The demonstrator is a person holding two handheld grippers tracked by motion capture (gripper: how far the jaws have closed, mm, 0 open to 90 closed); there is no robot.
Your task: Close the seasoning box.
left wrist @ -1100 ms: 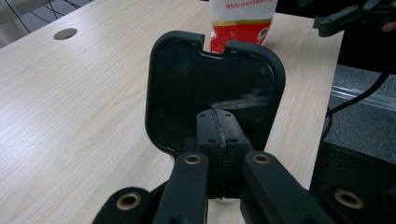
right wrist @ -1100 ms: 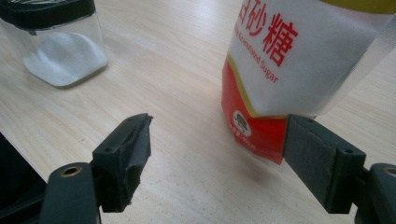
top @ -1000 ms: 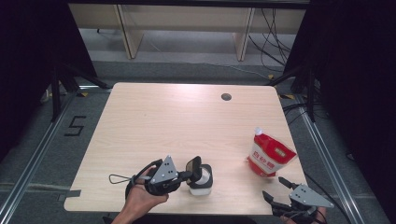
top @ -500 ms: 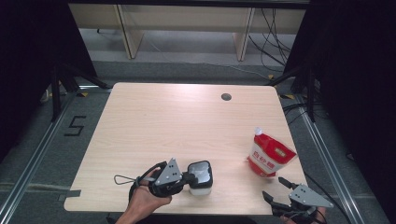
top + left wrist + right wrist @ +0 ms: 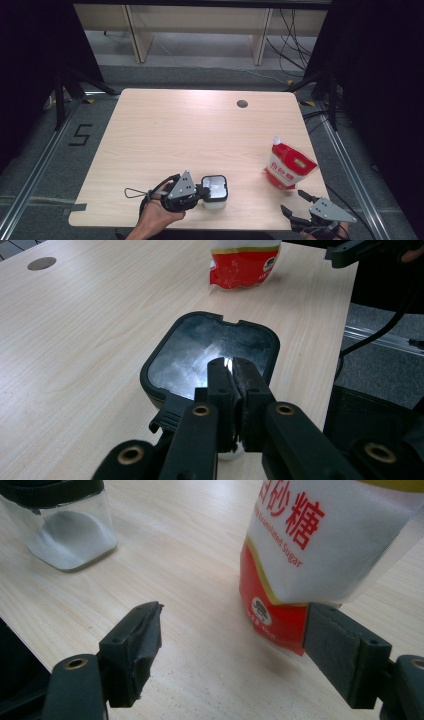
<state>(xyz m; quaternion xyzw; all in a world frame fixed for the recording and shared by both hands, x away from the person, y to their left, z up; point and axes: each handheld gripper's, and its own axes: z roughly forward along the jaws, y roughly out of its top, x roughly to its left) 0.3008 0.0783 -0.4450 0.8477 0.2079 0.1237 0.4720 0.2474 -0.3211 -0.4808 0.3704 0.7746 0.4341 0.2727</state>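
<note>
Pressed nearly together, my left claw [image 5: 231, 390] hangs just above the near rim of the clear container [image 5: 212, 352], over the little latch tab on its black lid; its jaws have just been easing apart a hair, and nothing sits between them. In the high view that claw [image 5: 200, 192] lies level against the container [image 5: 215, 191], which stands upright near the front edge of the wooden table [image 5: 190, 135] with white powder in its bottom.

My right claw [image 5: 232, 640] is spread wide, low over the table at the front right corner, pinching nothing. Just beyond its jaws stands the red and white sugar bag [image 5: 320, 555], upright, nearer the right-hand jaw, not touched by either. Farther off, the bag [image 5: 289, 165] and container stand well apart.
</note>
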